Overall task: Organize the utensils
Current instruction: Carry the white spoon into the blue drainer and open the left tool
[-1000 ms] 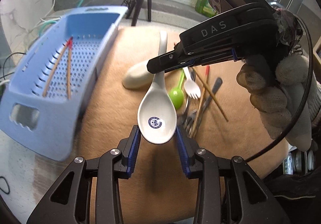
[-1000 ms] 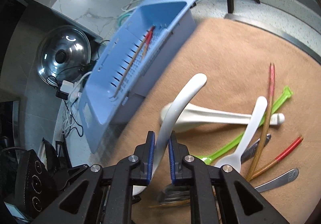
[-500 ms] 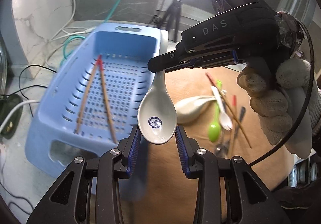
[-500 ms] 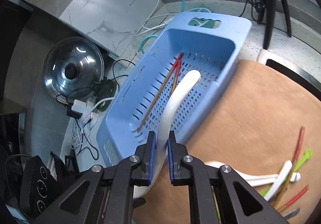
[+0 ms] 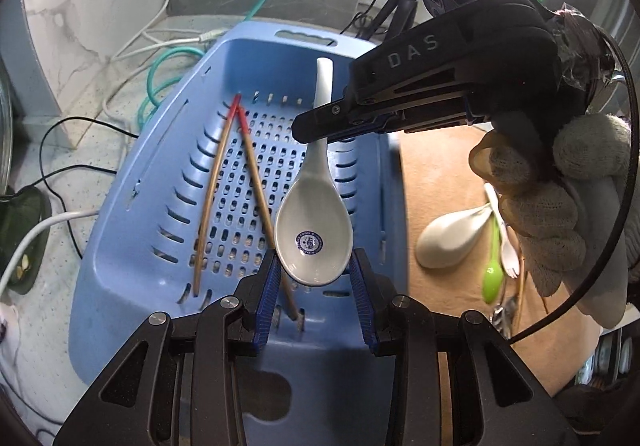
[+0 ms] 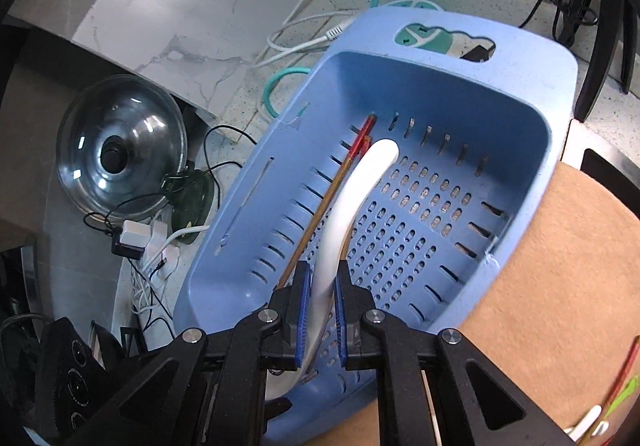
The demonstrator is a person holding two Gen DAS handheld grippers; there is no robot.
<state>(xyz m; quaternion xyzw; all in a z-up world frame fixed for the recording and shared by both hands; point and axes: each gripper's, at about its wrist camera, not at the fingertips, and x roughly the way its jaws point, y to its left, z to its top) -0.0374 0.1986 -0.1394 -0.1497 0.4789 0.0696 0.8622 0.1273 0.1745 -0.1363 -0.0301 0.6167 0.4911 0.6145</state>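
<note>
A white ceramic soup spoon (image 5: 314, 234) hangs over the blue perforated basket (image 5: 132, 214). My right gripper (image 6: 320, 310) is shut on the spoon's handle (image 6: 340, 214); it also shows in the left wrist view (image 5: 316, 128). My left gripper (image 5: 314, 282) is shut on the spoon's bowl, one pad on each side. Two red-tipped chopsticks (image 5: 224, 182) lie in the basket (image 6: 556, 94), also seen in the right wrist view (image 6: 332, 182).
On the tan mat (image 5: 436, 174) to the right lie another white spoon (image 5: 452, 238), a green spoon (image 5: 494, 274) and a white fork (image 5: 508, 258). Cables (image 5: 160, 30) lie beyond the basket. A glass pot lid (image 6: 120, 154) stands at the left.
Both grippers have carried the spoon together from over the mat leftward to over the basket. The pile of utensils has slid to the right edge of view.
</note>
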